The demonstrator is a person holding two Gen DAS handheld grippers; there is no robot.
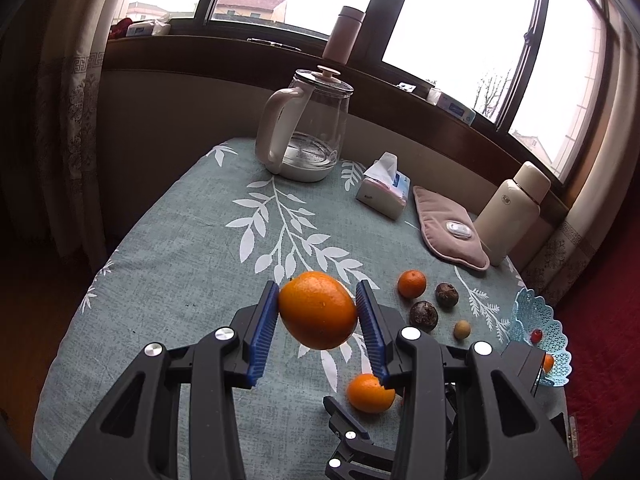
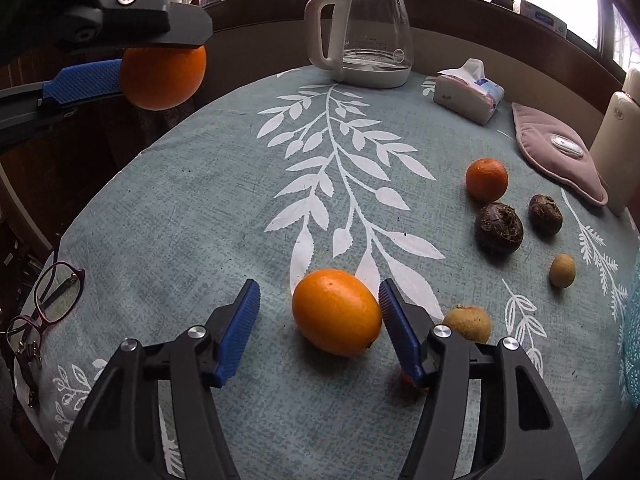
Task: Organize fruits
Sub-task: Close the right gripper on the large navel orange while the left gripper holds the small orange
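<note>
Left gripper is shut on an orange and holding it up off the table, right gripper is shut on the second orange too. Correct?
Not quite. The right gripper is open: in the right wrist view its fingers straddle the second orange, which lies on the tablecloth with a clear gap to the left finger. The rest holds: the left gripper is shut on an orange, held above the table.

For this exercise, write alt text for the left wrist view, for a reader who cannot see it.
The left tongs hold a large orange lifted above a leaf-print tablecloth. Smaller fruits lie to the right near a blue basket; a glass kettle stands by the window.
</note>
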